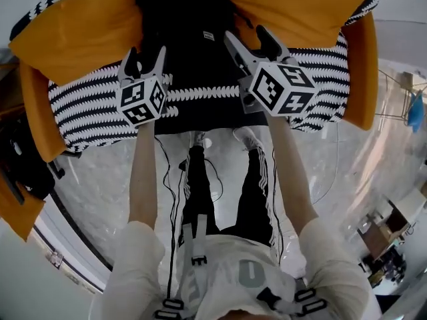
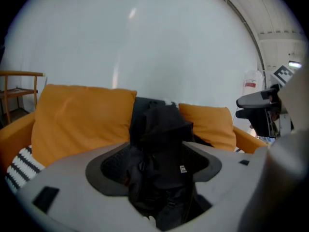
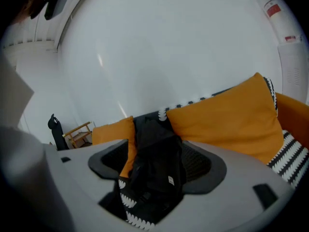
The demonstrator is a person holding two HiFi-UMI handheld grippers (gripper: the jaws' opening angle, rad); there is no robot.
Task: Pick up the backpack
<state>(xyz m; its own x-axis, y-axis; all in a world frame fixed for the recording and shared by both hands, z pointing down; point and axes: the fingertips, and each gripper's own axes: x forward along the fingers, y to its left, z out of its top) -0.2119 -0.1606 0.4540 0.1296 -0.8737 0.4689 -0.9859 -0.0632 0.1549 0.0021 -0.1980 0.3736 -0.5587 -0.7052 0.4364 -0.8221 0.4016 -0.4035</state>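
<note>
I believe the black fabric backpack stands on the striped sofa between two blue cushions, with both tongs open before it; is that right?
Not quite: the head view shows that the two cushions are orange, not blue. The rest holds: the black fabric backpack stands on the black-and-white striped sofa between them, with the left tongs and the right tongs open before it.

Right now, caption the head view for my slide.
Left claw and right claw, both open, point at black backpack between orange cushions on striped sofa.
</note>
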